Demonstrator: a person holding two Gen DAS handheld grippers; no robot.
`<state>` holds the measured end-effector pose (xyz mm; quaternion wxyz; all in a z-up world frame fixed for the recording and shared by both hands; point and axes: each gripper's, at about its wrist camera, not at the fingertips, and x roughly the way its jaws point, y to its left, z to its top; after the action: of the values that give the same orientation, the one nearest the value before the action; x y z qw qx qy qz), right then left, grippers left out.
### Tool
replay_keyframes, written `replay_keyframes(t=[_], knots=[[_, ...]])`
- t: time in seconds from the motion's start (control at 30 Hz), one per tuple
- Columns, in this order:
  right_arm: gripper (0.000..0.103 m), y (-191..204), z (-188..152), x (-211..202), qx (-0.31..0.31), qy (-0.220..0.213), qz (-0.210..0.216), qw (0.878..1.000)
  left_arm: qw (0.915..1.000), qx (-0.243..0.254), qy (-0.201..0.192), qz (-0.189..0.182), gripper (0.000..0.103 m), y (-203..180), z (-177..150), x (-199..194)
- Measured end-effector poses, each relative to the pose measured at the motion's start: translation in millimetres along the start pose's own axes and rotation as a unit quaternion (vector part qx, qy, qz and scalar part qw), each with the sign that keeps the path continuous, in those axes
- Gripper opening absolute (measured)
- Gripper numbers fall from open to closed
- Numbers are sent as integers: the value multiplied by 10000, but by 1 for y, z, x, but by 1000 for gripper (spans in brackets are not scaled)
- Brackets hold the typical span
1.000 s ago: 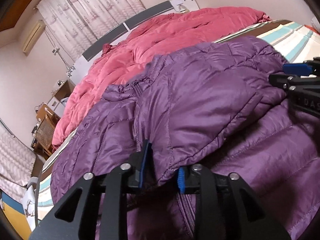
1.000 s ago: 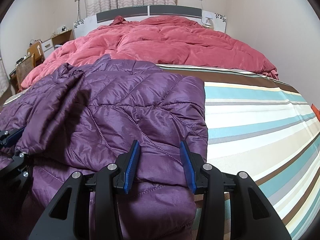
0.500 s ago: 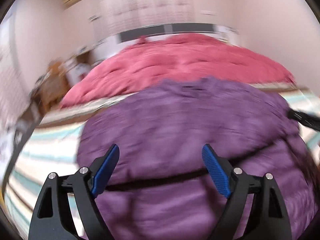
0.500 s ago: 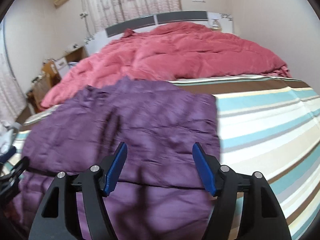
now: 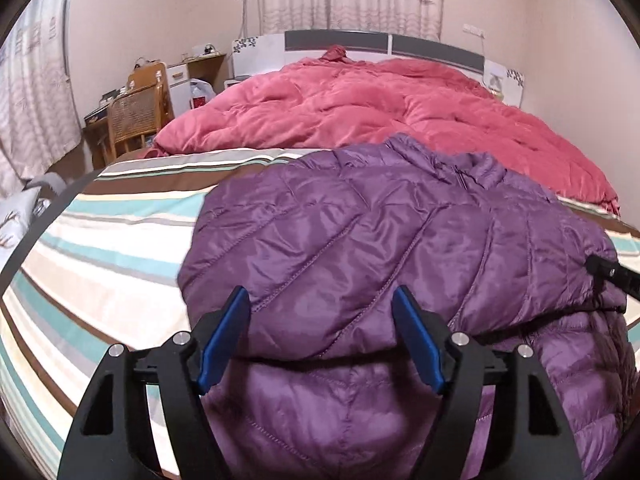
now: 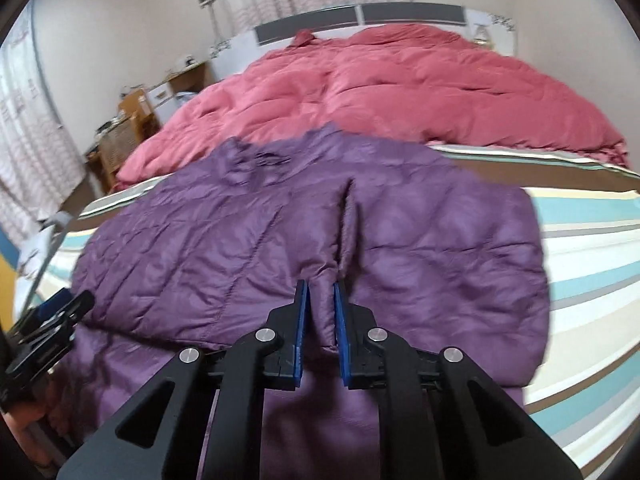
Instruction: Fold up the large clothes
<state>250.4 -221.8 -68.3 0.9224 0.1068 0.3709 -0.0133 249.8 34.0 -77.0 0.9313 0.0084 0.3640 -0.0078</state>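
Observation:
A purple quilted down jacket (image 5: 360, 240) lies on the striped bed sheet (image 5: 100, 264), its upper part folded down over the lower part. My left gripper (image 5: 320, 320) is open and empty just above the folded edge. My right gripper (image 6: 321, 304) is shut on a pinch of the jacket (image 6: 280, 232) at the folded edge, where a raised crease runs away from the fingers. The left gripper (image 6: 52, 320) shows at the left edge of the right wrist view. The right gripper's tip (image 5: 608, 276) shows at the right edge of the left wrist view.
A pink-red duvet (image 5: 380, 112) covers the far half of the bed below the headboard (image 5: 384, 42). A wicker chair (image 5: 132, 116) and a desk (image 5: 196, 68) stand left of the bed. Bare striped sheet lies to the jacket's right (image 6: 592, 280).
My left gripper let go of the jacket, opened wide and swung to face the headboard. My right gripper opened, then shut on the jacket's folded edge. The jacket lies flatter.

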Motion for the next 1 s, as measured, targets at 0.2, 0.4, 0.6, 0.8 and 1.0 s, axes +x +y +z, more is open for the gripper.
replay_keyframes(t=[0.2, 0.4, 0.6, 0.8, 1.0], knots=[[14, -23, -8, 6, 130, 165, 60, 9998, 9990, 201, 392, -45, 73, -10, 3, 18], [30, -9, 8, -30, -25, -582, -22, 9983, 9997, 17, 132, -224, 73, -9, 16, 2], [30, 30, 30, 0, -550, -359, 170, 9977, 9983, 494, 136, -269, 74, -40, 42, 23], [30, 31, 29, 52, -844, 44, -276, 9960, 9962, 767, 348, -222, 82, -54, 50, 62], [30, 30, 23, 70, -829, 105, -386, 9958, 9965, 480, 595, -349, 88, -50, 46, 92]])
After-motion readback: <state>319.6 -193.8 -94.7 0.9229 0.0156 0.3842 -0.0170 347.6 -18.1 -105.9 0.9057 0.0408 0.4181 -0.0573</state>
